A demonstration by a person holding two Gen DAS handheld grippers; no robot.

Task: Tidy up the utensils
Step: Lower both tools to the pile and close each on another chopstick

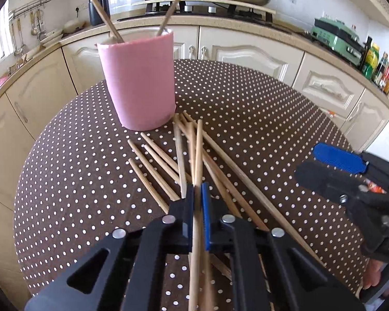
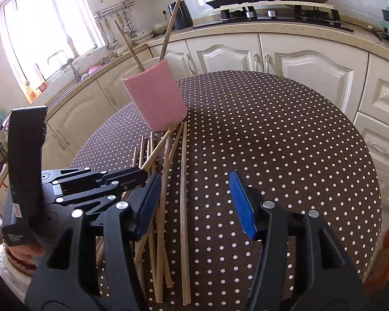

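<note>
pink cup (image 1: 140, 83) holds two chopsticks; left gripper (image 1: 197, 194) clamps a chopstick (image 1: 198, 150) pointing cupward; right gripper (image 2: 194, 202) gapes.

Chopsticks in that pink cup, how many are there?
2. One chopstick leans left in the cup, the other leans right. Shorter ones could be hidden inside.

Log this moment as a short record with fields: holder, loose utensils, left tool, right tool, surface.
holder: pink cup, upright on the table, two chopsticks standing in it
loose utensils: pile of wooden chopsticks lying crossed in front of the cup
left tool: left tool shut on one chopstick from the pile
right tool: right tool open, nothing gripped, one loose chopstick lying between its fingers
surface: round table with brown polka-dot cloth
</note>
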